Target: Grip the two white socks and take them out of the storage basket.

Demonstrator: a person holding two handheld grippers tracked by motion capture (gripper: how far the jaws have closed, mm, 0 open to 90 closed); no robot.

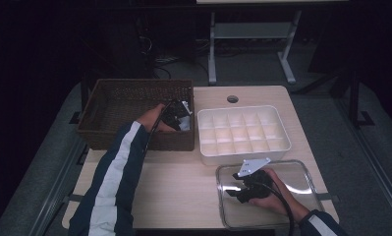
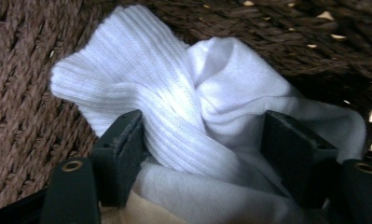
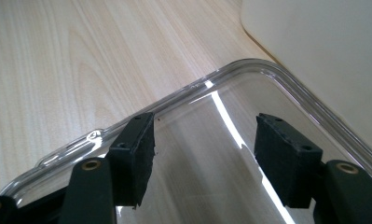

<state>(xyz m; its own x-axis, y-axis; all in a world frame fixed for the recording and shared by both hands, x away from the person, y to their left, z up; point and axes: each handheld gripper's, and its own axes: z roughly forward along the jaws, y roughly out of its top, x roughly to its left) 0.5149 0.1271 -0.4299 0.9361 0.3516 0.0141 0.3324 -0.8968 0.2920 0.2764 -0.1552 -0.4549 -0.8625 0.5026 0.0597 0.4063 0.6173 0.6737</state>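
left tool [image 2: 202,140]: we see it down inside the wicker basket [image 1: 120,101], at the basket's right end; 2 black jaws stand wide apart on either side of a white sock [image 2: 174,102]. Left pad looks to touch the ribbed fabric; right pad sits against the smooth fold, but we cannot tell if either presses. We read it as open, nothing gripped.
white sock: bunched and twisted, ribbed cuff part toward upper left in the left gripper view, smooth part to the right; lies on the basket's woven floor, against the woven wall behind it. In the high view we see a white patch just beside the tool tip.
left hand [image 1: 152,118]: reaches over the basket's front wall; sleeve dark with a white stripe.
right tool [image 3: 204,154]: we see 2 jaws well apart, nothing between them, just clear plastic under them. Open, holding nothing.
clear lid [image 3: 230,70]: transparent, rounded corner, lies flat on the desk [image 1: 179,187] near the front right; the right tool hangs over its left part.
right hand [image 1: 272,194]: over the lid, grey plate on top of the tool.
white organizer [image 1: 242,132]: divided tray with many small cells, between basket and lid, just behind the lid.
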